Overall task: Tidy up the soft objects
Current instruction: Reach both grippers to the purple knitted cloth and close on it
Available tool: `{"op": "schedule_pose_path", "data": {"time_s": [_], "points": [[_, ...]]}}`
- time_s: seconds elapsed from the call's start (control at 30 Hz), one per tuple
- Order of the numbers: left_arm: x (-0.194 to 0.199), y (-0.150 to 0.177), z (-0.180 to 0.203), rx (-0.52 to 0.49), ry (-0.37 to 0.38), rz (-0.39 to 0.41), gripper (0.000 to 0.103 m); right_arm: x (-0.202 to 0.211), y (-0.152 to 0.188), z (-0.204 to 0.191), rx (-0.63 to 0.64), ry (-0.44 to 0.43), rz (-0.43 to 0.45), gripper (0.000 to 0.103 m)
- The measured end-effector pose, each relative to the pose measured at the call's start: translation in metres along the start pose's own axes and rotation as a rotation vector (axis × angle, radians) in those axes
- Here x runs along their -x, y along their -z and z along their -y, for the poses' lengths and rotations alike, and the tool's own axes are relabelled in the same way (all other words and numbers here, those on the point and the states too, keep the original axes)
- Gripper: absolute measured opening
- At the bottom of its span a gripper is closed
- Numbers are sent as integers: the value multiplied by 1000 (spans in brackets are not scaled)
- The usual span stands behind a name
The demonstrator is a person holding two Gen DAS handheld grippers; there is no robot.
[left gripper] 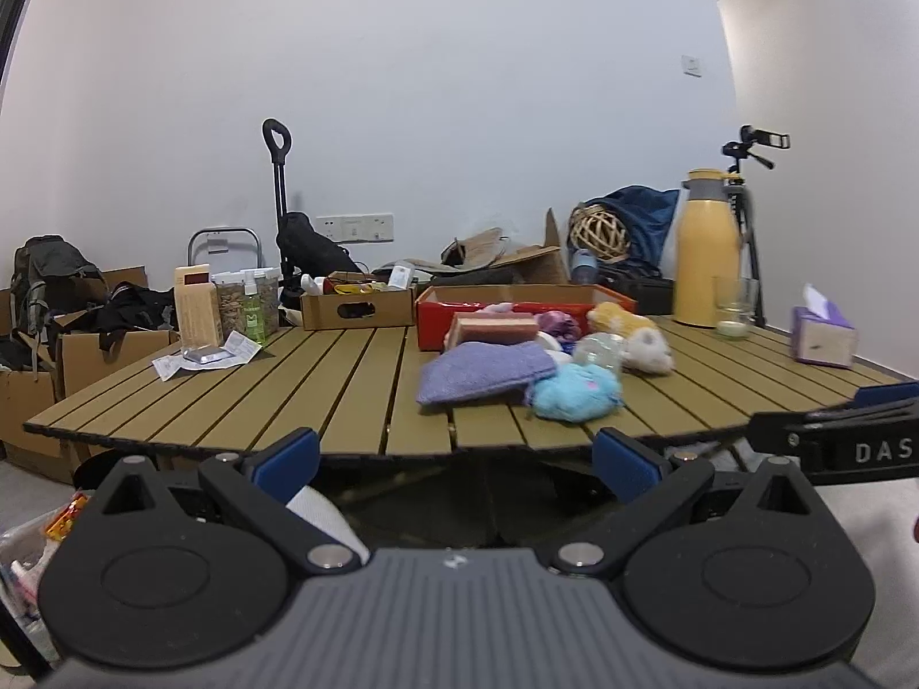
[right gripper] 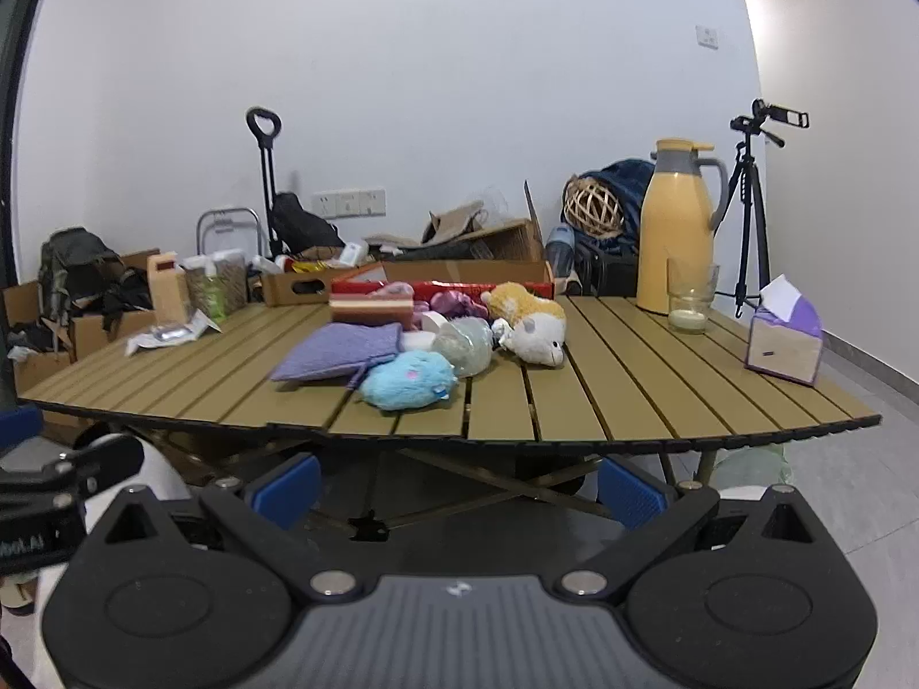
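- The left gripper hung below the near table edge, its two blue pads wide apart and empty.
- The right gripper did likewise, jaws spread, holding nothing.
- On the slatted table lay one purple cloth, one blue plush touching it, and one yellow-and-white plush.
- One red box stood behind them, one striped sponge before it.
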State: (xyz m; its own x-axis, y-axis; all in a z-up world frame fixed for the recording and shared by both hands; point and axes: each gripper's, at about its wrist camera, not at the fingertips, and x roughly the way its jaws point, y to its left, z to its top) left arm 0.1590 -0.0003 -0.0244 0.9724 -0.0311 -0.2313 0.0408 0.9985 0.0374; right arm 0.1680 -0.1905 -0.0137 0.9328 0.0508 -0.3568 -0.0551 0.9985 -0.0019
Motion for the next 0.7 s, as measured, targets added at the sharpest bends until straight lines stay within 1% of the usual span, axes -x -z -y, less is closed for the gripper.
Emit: {"op": "schedule_pose_path", "data": {"time_s": [0.1, 0.27, 0.37, 0.43, 0.47, 0.5, 0.57, 0.6, 0.63, 0.67, 0.7], "points": [[-38, -1, -3, 35, 5, -2, 103, -40, -7, 5, 10, 21, -21, 103], [-101, -15, -9, 95, 74, -42, 103, -107, -28, 12, -16, 51, -58, 103], [-132, -23, -9, 71, 77, -34, 103, -137, -38, 14, -13, 61, -26, 103], [-155, -30, -10, 67, 76, -51, 103, -157, -45, 15, -13, 77, -4, 103], [-168, -34, -13, 82, 78, -64, 103, -164, -49, 16, -26, 79, 12, 103], [-179, -37, -16, 100, 77, -77, 103, -169, -53, 17, -48, 62, 40, 103], [-201, -44, -25, 143, 84, -103, 103, -180, -60, 17, -68, 1, 82, 103], [-210, -46, -29, 158, 86, -112, 103, -189, -64, 16, -65, -42, 69, 103], [-217, -48, -33, 170, 87, -124, 103, -203, -70, 12, -42, -87, 4, 103], [-226, -48, -37, 179, 93, -141, 102, -213, -75, 8, -25, -117, -37, 103], [-231, -47, -40, 183, 105, -158, 99, -220, -79, 3, -9, -133, -41, 102]]}}
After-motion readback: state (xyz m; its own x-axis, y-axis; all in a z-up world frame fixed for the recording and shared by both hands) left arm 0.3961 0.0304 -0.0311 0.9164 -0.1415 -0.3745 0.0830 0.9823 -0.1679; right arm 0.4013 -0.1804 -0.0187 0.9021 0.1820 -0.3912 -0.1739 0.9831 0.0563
